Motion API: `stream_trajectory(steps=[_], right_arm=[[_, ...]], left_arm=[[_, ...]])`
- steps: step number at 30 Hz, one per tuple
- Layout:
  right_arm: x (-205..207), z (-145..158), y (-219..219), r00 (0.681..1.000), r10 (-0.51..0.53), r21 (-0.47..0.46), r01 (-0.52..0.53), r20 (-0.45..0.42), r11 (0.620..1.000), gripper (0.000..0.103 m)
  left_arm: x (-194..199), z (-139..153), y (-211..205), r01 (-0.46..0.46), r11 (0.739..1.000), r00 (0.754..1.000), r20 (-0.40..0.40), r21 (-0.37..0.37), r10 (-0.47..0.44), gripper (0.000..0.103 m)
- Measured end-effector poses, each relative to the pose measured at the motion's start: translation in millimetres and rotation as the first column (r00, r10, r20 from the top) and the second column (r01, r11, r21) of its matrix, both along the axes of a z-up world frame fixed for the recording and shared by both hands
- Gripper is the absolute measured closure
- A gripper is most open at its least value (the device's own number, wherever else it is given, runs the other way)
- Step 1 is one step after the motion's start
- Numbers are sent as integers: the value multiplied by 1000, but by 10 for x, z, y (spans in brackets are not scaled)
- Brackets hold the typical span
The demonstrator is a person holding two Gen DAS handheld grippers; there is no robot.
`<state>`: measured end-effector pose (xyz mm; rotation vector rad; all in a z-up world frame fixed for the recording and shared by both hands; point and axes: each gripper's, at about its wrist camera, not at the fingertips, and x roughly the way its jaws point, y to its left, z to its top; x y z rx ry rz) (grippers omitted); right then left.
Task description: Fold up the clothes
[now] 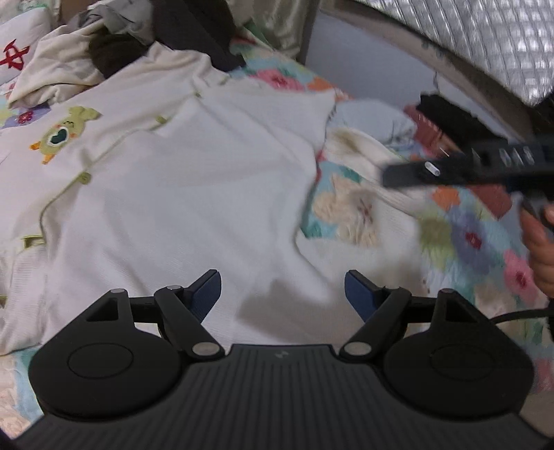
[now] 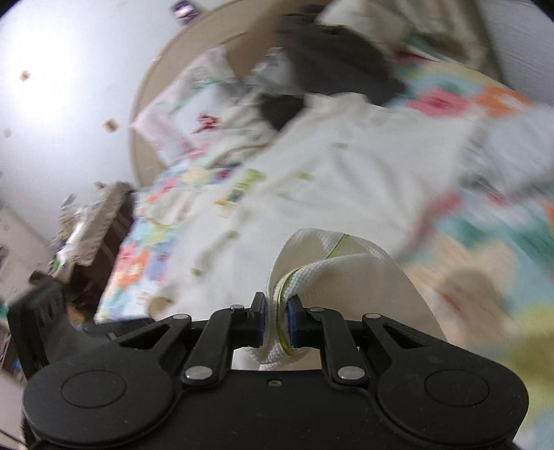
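A white pyjama top (image 1: 194,180) with green piping, green buttons and a green cartoon patch (image 1: 62,135) lies spread on the bed. My left gripper (image 1: 282,290) hovers open just above its near part, nothing between the blue pads. In the right wrist view the same top (image 2: 346,180) is blurred. My right gripper (image 2: 277,318) is shut on a lifted fold of its white waffle fabric (image 2: 311,273), a green-piped edge pinched between the pads. In the left wrist view the right gripper's black fingers (image 1: 432,173) stick in from the right, held by a hand (image 1: 540,249).
A floral quilt (image 1: 467,235) covers the bed. Dark and grey clothes (image 1: 194,31) are heaped at the far end, beside a pillow with a red mark (image 1: 17,52). A cream garment (image 1: 353,207) lies right of the top. A cluttered bedside table (image 2: 97,221) stands at the left.
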<state>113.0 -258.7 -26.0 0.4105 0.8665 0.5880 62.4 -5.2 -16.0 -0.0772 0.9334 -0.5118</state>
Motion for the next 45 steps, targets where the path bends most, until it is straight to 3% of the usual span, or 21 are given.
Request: stream_trajectory(steps=[7, 10, 14, 16, 19, 24, 26, 30, 31, 35, 38, 40, 45], right_arm=[[498, 542, 1007, 986, 140, -19, -139, 91, 990, 88], [727, 709, 1391, 981, 163, -33, -160, 103, 987, 88], [993, 840, 1799, 980, 169, -66, -162, 103, 985, 88], [1112, 838, 2017, 979, 183, -90, -175, 94, 980, 88], [1323, 687, 2286, 982, 185, -120, -180, 29, 976, 88], [1601, 213, 2651, 983, 169, -145, -178, -74, 973, 86], [1727, 23, 2732, 981, 155, -113, -168, -115, 979, 79], [1756, -182, 2548, 983, 152, -63, -159, -99, 985, 50], [1750, -221, 2462, 983, 150, -57, -157, -104, 986, 49], [1782, -396, 2109, 982, 134, -118, -151, -135, 982, 49], [1856, -503, 1990, 981, 146, -178, -167, -126, 970, 49], [1938, -546, 2018, 976, 182, -188, -202, -120, 961, 49], [2240, -683, 2298, 948, 266, -168, -295, -175, 941, 49]], left_arm=[[260, 174, 669, -63, 996, 997, 39, -67, 65, 23], [442, 230, 942, -81, 993, 995, 54, -85, 86, 17], [775, 225, 1226, -147, 989, 986, 76, -25, 148, 13], [897, 225, 1396, -169, 984, 981, 89, -48, 172, 13], [1005, 107, 1645, -221, 970, 970, 85, -106, 230, 13], [1171, -387, 1897, -291, 951, 956, 3, -107, 293, 13], [1281, -619, 1983, -323, 942, 946, -55, -95, 319, 13], [1391, -1010, 2226, -402, 911, 909, -165, -94, 383, 13], [1417, -1078, 2283, -420, 903, 897, -190, -92, 399, 13], [1441, -1149, 2465, -484, 863, 863, -241, -147, 443, 14], [1444, -1098, 2572, -496, 847, 859, -250, -190, 447, 14], [1412, -1084, 2667, -502, 837, 859, -238, -217, 453, 14], [1459, -1180, 2877, -537, 784, 840, -289, -311, 460, 13]])
